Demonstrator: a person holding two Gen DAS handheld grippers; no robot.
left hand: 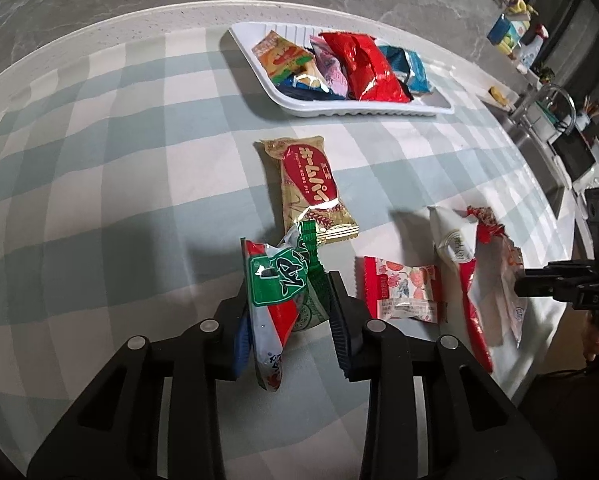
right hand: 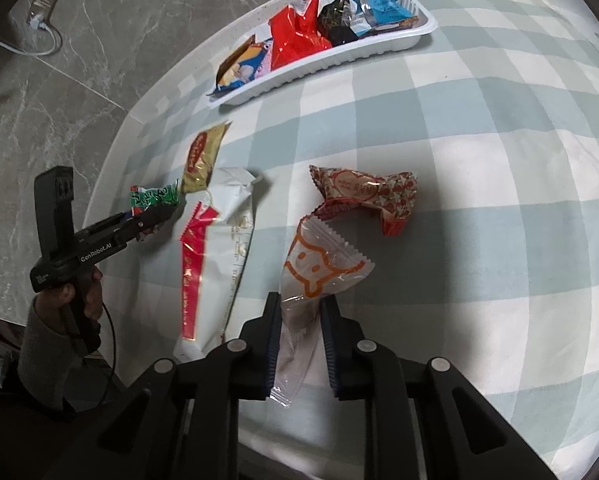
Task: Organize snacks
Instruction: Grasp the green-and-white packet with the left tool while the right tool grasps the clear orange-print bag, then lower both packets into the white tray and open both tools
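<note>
The left gripper (left hand: 289, 312) is clamped on a crinkly green, red and white foil snack packet (left hand: 283, 288), its blue ribbed pads pinching the wrapper across its middle so that both ends stick out past the fingers. The right gripper (right hand: 299, 332) is likewise closed narrow on a clear plastic pouch printed with an orange cat face (right hand: 319, 272), gripped low near the sealed tail, with the printed end fanning forward.

Both packets look light and soft — thin film around a small, probably brittle filling, I judge. The film is slick and will slip or twist if held only by a seam, so a hold across the body, as now, seems the safer one; too firm a squeeze could crush what is inside.

Just beyond the left gripper lies a gold and red rectangular biscuit wrapper (left hand: 309, 190) flat on the pale blue and white checked tablecloth (left hand: 99, 160). To its right sit a small red and white packet with fruit print (left hand: 401, 292) and a long white sachet with a red stripe (right hand: 219, 260). Ahead of the right gripper is a twisted red-patterned sweet wrapper with a heart (right hand: 363, 196).

Farthest off, near the table's edge, stands the white ridged plastic tray (left hand: 359, 111), already holding several bright packets — the likely place for these two.
</note>
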